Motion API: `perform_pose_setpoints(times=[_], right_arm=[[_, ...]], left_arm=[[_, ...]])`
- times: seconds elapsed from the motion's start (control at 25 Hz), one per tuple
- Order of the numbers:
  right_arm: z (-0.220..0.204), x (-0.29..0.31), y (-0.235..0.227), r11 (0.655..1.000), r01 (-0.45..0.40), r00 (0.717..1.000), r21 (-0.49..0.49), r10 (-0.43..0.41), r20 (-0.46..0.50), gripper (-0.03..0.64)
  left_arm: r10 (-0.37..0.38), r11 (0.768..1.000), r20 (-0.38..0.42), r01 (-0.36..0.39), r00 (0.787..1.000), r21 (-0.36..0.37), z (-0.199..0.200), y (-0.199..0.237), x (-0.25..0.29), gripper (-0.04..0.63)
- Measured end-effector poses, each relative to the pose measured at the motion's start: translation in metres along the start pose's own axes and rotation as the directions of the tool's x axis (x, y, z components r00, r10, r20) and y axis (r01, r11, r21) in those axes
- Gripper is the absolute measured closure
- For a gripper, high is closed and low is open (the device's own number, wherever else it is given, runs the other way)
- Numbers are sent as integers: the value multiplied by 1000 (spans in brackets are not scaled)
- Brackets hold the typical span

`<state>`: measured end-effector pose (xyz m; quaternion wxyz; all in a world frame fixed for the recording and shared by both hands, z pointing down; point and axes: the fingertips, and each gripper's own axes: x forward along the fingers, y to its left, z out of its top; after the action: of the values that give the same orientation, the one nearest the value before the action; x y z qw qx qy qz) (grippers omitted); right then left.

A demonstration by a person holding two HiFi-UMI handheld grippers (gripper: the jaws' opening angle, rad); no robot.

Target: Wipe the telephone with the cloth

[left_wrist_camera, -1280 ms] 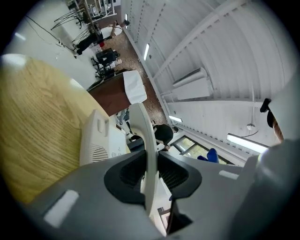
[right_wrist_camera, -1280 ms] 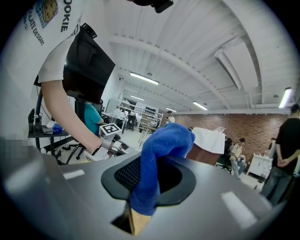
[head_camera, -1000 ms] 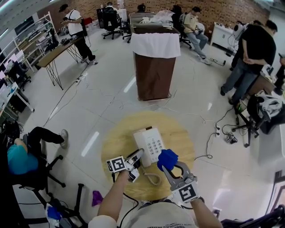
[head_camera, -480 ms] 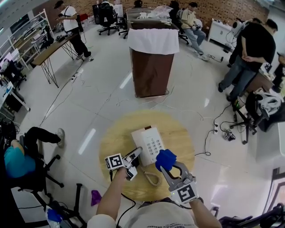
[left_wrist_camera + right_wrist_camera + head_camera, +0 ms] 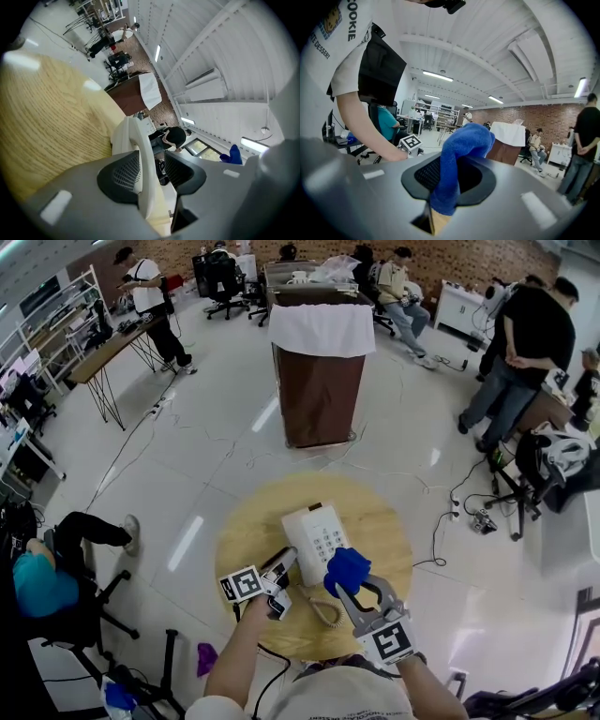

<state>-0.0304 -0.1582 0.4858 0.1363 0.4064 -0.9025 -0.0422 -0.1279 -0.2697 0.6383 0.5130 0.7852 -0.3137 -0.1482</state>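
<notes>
A white telephone sits on a round wooden table. Its handset lies off the base at the near left corner, with the coiled cord trailing toward me. My left gripper is around the handset. Its jaws have just been opening: one pad touches the handset and a gap shows at the other. My right gripper is shut on a blue cloth, just right of the keypad. In the right gripper view the cloth bulges out above the pads.
A brown cabinet draped with a white sheet stands beyond the table. Several people sit and stand around the room's edges, and one sits in a chair at the left. Cables run over the floor on the right.
The telephone now lies a little further right under my grippers. Both grippers stay about where they were, the handset still at the left one and the cloth in the right.
</notes>
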Motion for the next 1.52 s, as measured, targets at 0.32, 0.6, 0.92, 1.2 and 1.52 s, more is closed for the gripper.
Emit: perform_pose_setpoints(times=[0.32, 0.6, 0.92, 1.2, 1.52], right_arm=[[26, -7, 16, 994, 62, 998, 87, -63, 10, 545], [45, -20, 34, 989, 50, 997, 137, -57, 45, 545], [63, -58, 37, 980, 6, 995, 199, -26, 98, 546], [67, -97, 38, 978, -12, 992, 208, -14, 125, 546], [61, -124, 43, 978, -16, 991, 206, -12, 135, 546]], left_arm=[[-29, 948, 133, -15, 991, 318, 14, -91, -46, 462], [-25, 834, 222, -102, 975, 542, -8, -175, -87, 550], [13, 723, 305, -220, 952, 655, -41, -241, -110, 595], [24, 650, 306, -247, 952, 719, -80, -280, -105, 595], [31, 628, 310, -260, 950, 734, -103, -296, -106, 595]])
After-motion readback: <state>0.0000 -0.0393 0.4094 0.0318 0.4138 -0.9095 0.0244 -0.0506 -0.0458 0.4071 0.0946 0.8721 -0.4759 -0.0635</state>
